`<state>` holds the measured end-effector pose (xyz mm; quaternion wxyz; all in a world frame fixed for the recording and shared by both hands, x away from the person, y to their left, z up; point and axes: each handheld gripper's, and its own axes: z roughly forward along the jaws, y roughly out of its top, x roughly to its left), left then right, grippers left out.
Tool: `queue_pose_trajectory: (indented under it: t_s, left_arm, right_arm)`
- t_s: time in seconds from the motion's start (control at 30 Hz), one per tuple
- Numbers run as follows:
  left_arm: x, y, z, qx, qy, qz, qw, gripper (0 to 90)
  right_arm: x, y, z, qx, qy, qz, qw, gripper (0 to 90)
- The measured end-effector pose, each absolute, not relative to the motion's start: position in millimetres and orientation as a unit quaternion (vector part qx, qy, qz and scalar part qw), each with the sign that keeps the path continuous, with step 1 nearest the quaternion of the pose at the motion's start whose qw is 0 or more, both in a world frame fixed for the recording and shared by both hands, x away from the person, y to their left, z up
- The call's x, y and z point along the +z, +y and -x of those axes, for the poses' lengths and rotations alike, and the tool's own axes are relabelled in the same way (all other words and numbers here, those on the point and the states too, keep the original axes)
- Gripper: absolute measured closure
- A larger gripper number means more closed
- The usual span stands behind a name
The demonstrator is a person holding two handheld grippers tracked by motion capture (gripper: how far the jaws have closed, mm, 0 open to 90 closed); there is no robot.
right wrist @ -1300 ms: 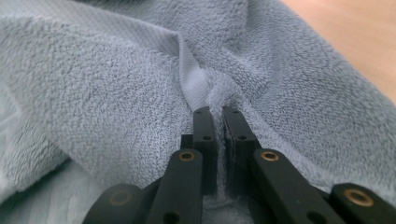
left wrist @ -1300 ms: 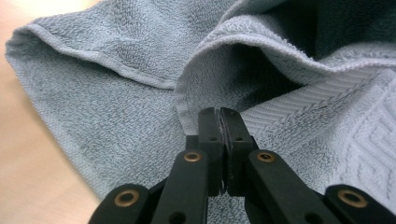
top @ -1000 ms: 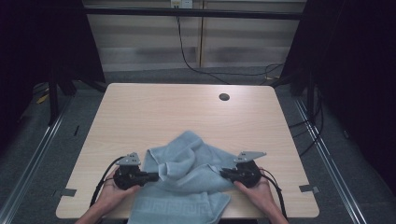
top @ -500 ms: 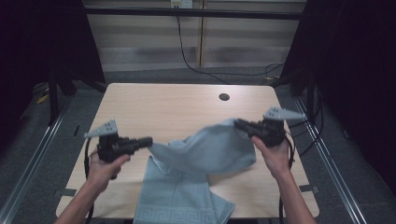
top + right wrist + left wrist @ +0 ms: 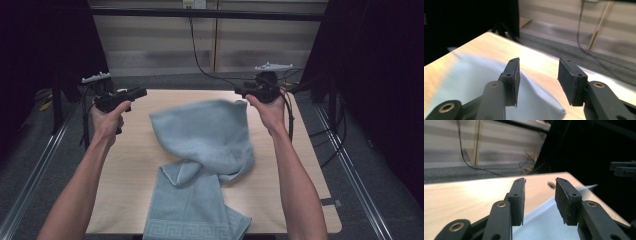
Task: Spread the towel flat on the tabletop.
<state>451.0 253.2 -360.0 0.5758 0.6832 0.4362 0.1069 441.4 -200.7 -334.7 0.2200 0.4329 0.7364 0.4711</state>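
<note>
A light blue towel (image 5: 200,145) lies spread on the wooden table (image 5: 280,165). Its far part billows, blurred, and its patterned near end hangs over the front edge. My left gripper (image 5: 137,92) is held high above the table's far left. My right gripper (image 5: 240,91) is high above the towel's far right corner. Both pairs of jaws have just been opening and have nothing between them. In the left gripper view the left gripper (image 5: 540,182) stands open over the blurred towel (image 5: 544,222). The right gripper (image 5: 539,62) is open above the towel (image 5: 486,82).
A small dark round spot (image 5: 551,185) marks the far part of the table. Black curtains hang at both sides, and a cable (image 5: 200,60) runs down the back wall. A strip of tape (image 5: 330,202) sits at the table's right edge.
Both grippers rose from the towel's near edge and swung outward and away, carrying the towel up. They then opened and let it go, and its far part now billows over the table.
</note>
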Motion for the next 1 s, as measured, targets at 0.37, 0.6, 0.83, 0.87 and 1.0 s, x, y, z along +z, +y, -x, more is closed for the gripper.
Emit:
queue_pose_trajectory:
  t_s: [0.37, 0.6, 0.83, 0.87, 1.0]
  left_arm:
    - [-425.7, 237.6, -372.9, 0.05, 0.368, -0.738, 0.564, 60.2]
    - [-461.2, 204.9, -321.5, -0.013, 0.306, -0.8, 0.515, 64.8]
    - [-497.1, 186.6, -308.7, -0.032, 0.298, -0.831, 0.468, 61.7]
    - [-500.0, 186.5, -307.7, -0.029, 0.3, -0.833, 0.464, 58.7]
    - [-504.3, 187.8, -308.3, -0.015, 0.298, -0.84, 0.453, 50.6]
  right_arm:
    - [-411.5, -201.1, -350.6, 0.471, 0.777, -0.401, 0.118, 57.6]
    - [-452.6, -195.6, -288.5, 0.476, 0.79, -0.381, 0.067, 67.5]
    - [-481.0, -181.9, -283.6, 0.454, 0.805, -0.379, 0.037, 59.8]
    - [-483.2, -180.2, -284.0, 0.449, 0.81, -0.376, 0.04, 58.6]
    - [-492.0, -176.7, -284.4, 0.441, 0.816, -0.374, 0.03, 53.1]
